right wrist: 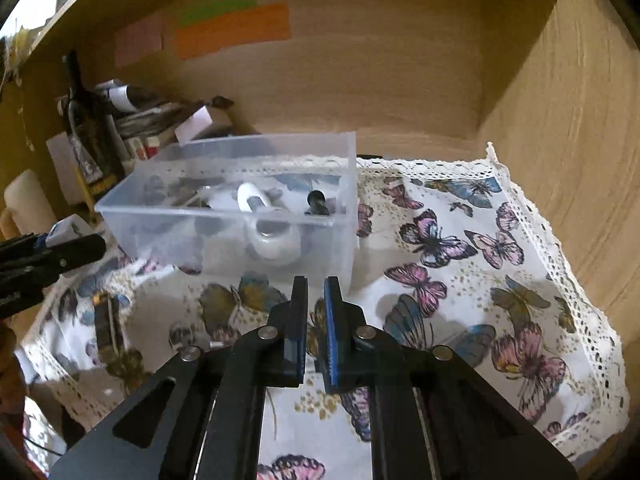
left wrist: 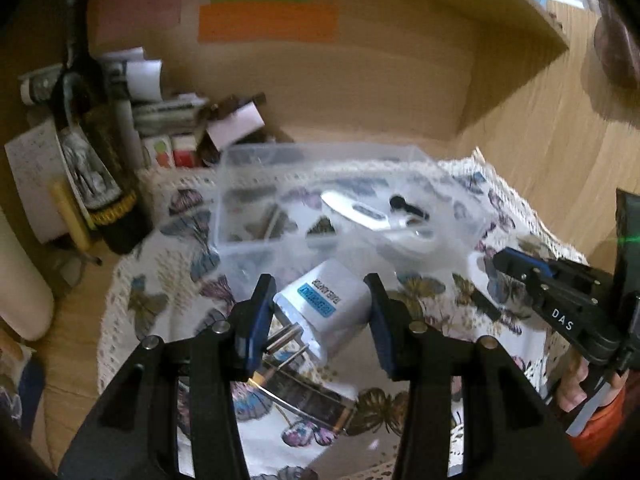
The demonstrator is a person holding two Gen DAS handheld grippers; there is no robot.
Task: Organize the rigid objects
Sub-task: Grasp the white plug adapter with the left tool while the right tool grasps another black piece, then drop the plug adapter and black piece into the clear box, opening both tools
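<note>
My left gripper (left wrist: 320,292) is shut on a white plug adapter (left wrist: 326,306) with a blue label and two metal prongs, held above the butterfly cloth (left wrist: 168,288) just in front of the clear plastic bin (left wrist: 240,184). The bin (right wrist: 344,168) holds a white round device (right wrist: 276,244), a white oblong item (right wrist: 250,196), a black earpiece (right wrist: 318,200) and other small items. My right gripper (right wrist: 316,284) is nearly shut and empty, above the cloth in front of the bin; it shows at the right in the left wrist view (left wrist: 504,260). The left gripper shows at the left in the right wrist view (right wrist: 72,240).
A flat dark rectangular item with a metal edge (left wrist: 304,396) lies on the cloth below the adapter, also in the right wrist view (right wrist: 108,328). A dark bottle (left wrist: 92,140), papers and small boxes (left wrist: 176,112) stand at the back left. Wooden walls enclose the back and right (right wrist: 560,120).
</note>
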